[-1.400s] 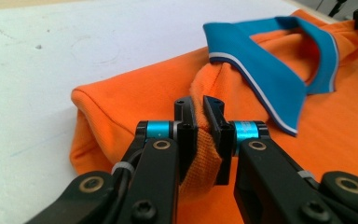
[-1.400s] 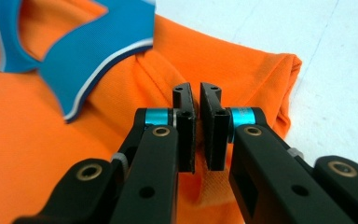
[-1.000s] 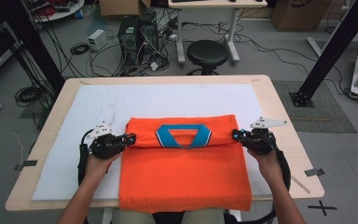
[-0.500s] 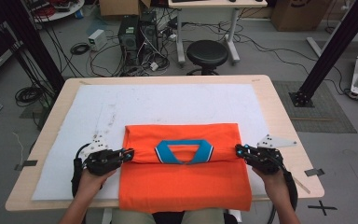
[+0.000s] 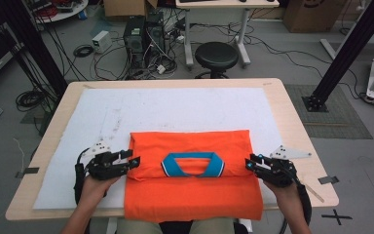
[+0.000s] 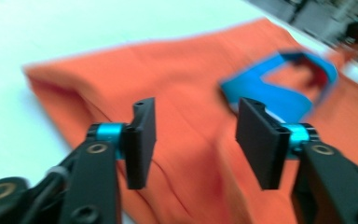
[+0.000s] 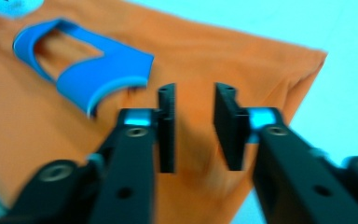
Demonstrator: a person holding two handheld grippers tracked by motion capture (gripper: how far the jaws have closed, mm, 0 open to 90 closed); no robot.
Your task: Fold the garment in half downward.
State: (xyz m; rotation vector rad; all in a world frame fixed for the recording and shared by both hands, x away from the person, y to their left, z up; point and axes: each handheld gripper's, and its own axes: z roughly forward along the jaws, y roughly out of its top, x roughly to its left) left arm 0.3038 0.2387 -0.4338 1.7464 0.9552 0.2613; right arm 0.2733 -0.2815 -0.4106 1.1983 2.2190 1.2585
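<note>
Folding is in hand: the orange shirt point(image 5: 192, 180) lies on the white mat point(image 5: 175, 109) at the near table edge, its blue collar point(image 5: 193, 164) facing up on the folded-over top. The left gripper point(image 5: 132, 161) and right gripper point(image 5: 249, 163) have just been opening at the fold's ends, nothing between their jaws, so the fold is left lying flat.

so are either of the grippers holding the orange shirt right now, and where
Nothing is held. The left gripper and right gripper have just been opening; both stand open above the orange shirt, near its folded side edges.
</note>
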